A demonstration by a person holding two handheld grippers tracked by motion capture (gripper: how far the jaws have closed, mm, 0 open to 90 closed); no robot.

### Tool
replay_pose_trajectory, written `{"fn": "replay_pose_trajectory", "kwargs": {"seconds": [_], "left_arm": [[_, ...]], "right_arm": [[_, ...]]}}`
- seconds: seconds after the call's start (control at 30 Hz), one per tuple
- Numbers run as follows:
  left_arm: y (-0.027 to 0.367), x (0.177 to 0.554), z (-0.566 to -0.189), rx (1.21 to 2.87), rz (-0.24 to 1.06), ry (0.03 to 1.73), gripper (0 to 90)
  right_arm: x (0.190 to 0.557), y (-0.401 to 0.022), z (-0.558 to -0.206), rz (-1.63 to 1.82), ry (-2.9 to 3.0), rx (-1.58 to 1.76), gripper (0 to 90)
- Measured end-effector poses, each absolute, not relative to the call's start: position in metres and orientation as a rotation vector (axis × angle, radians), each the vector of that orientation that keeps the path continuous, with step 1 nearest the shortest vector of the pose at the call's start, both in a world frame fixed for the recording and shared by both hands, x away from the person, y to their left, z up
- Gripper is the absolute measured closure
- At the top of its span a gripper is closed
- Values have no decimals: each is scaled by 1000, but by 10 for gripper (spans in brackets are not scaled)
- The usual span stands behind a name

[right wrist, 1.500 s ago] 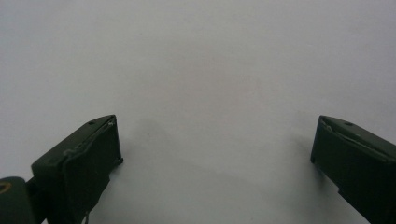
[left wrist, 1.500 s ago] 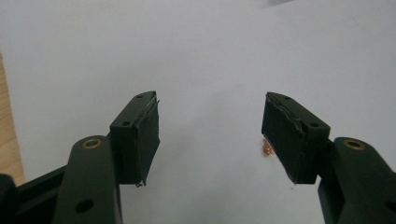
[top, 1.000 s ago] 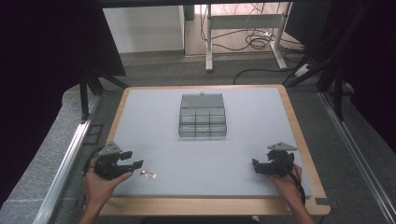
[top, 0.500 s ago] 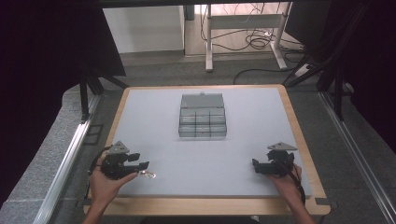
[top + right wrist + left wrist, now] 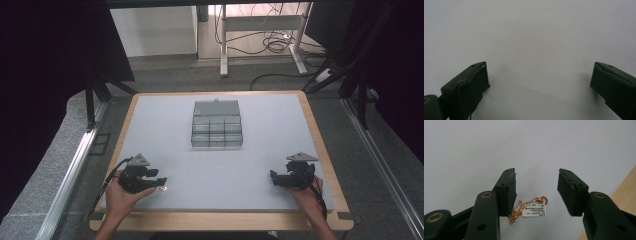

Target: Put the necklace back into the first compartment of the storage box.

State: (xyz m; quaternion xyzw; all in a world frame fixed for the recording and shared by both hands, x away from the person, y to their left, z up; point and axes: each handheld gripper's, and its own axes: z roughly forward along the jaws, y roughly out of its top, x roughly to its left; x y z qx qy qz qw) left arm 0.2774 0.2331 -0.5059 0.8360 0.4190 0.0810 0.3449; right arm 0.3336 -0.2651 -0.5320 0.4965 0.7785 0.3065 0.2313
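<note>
Lower left of the high view: left gripper (image 5: 161,184) low over the grey table mat (image 5: 260,150), held in the person's left hand (image 5: 120,196), pointing toward frame right. A small gold necklace (image 5: 163,188) lies on the mat right at its tips. In the left gripper view the necklace (image 5: 524,207), a thin rose-gold chain with a ring pendant and a white paper tag (image 5: 534,211), sits low centre between the two black jaws, nearer the left one; the chain's end runs just under that jaw's edge. The jaws have just been closing, yet they stand apart and the pads are not pressing on the chain. Nothing gripped.

Upper centre of the high view: a clear compartment box (image 5: 216,127), lid up, well apart from both grippers.

Lower right: right gripper (image 5: 272,176) in the right hand (image 5: 307,196), resting low on the mat, pointing toward frame left. In the right gripper view its jaws stand wide apart over bare mat, holding nothing.
</note>
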Motion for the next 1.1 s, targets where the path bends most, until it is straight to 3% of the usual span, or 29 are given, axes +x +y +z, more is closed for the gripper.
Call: {"fn": "replay_pose_trajectory", "kwargs": {"seconds": [1.1], "left_arm": [[229, 283, -525, 2277, 136, 1104, 622]], "right_arm": [[334, -265, -532, 843, 2140, 1366, 13]]}}
